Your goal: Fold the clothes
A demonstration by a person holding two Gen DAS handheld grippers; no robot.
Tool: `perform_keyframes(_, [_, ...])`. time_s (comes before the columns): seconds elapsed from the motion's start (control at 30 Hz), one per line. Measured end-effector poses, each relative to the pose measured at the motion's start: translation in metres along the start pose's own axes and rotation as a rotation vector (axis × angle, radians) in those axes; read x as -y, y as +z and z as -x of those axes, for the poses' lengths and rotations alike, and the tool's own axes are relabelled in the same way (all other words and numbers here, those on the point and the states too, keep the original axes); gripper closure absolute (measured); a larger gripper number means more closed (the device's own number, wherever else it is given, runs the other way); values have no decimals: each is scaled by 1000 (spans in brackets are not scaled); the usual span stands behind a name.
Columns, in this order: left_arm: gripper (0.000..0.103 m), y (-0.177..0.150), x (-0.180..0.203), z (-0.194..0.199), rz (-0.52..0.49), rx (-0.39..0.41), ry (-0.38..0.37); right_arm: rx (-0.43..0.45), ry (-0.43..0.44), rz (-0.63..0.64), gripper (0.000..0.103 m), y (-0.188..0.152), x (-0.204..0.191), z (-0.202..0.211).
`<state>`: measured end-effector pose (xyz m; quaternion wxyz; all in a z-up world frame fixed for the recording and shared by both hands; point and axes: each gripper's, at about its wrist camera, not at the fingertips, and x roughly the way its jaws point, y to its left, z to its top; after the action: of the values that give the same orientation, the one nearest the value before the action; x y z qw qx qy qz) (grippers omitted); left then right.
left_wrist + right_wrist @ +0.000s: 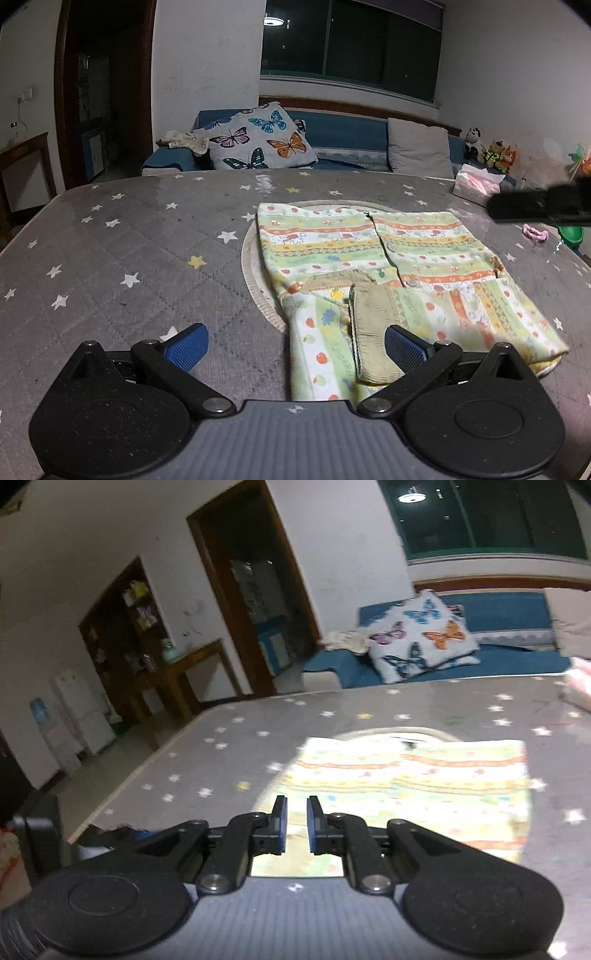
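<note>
A green, striped child's garment lies flat on the grey star-print table, over a round beige mat. Its sleeves with tan ribbed cuffs are folded in over the near part. My left gripper is wide open just above the near edge of the garment, its blue pads on either side of the folded sleeve. My right gripper hovers above the garment with its pads a narrow gap apart and nothing between them. It shows as a dark bar at the right of the left wrist view.
A blue sofa with a butterfly cushion and a grey cushion stands behind the table. A tissue pack, a pink hair tie and a green object lie at the table's far right. A doorway and wooden side table are at the left.
</note>
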<state>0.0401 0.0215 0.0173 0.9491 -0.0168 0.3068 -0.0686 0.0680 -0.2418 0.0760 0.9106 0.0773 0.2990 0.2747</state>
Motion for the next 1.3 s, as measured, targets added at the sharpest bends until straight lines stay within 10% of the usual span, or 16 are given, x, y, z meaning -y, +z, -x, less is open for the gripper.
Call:
perform_keyframes(0.17, [4,5,17,-4,-34,10,-40,-106,-133,19,92,-18,37,14])
perform_keyframes(0.57, [55,14,57,-27,-146,-15,-142,-207,-286,-26,92,-59,91,13])
perform_keyframes(1.3, [51,-3,70,-37,-232,-81,-166,-229,-228,173,76,-68,50,3])
